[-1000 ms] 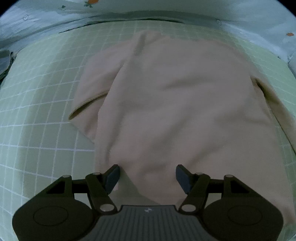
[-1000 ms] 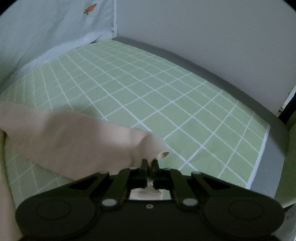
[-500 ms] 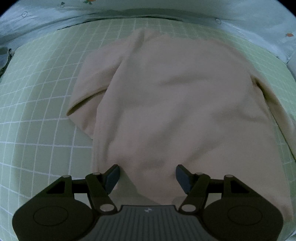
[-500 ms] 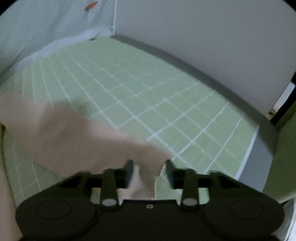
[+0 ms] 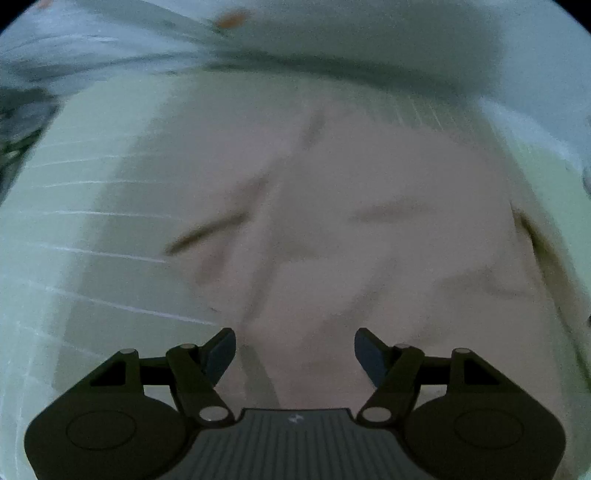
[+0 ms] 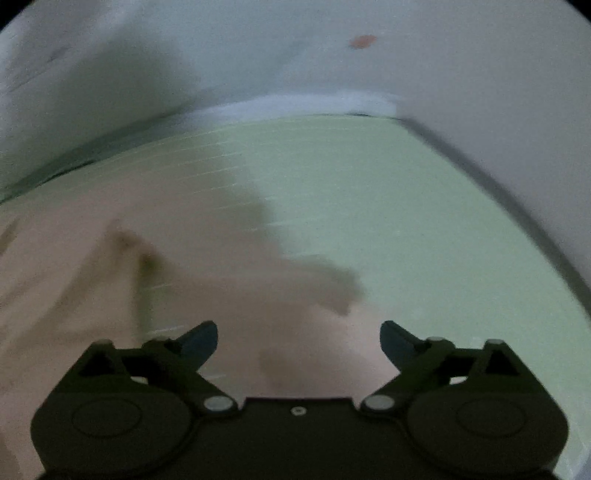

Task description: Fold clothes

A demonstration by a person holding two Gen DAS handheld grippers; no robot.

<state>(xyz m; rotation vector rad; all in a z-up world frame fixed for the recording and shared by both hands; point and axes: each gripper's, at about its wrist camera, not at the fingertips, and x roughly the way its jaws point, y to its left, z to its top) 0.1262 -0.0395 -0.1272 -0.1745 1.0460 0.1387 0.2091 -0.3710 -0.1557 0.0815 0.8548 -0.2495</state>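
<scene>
A beige long-sleeved top [image 5: 351, 229] lies spread on the green checked sheet [image 5: 74, 229]; both views are blurred by motion. My left gripper [image 5: 294, 350] is open and empty above the top's near hem. In the right wrist view the top [image 6: 110, 266] covers the left and near part, with its sleeve end [image 6: 332, 284] lying loose on the sheet [image 6: 424, 221]. My right gripper [image 6: 298, 341] is open wide and empty just above that sleeve.
A pale blue quilt with carrot prints [image 5: 295, 33] is bunched along the far edge of the bed. A grey bed edge [image 6: 517, 192] and a plain wall [image 6: 480, 74] bound the right side.
My right gripper opened and let go of the sleeve, which now lies on the sheet, and it swung left. My left gripper stayed open and moved over the top.
</scene>
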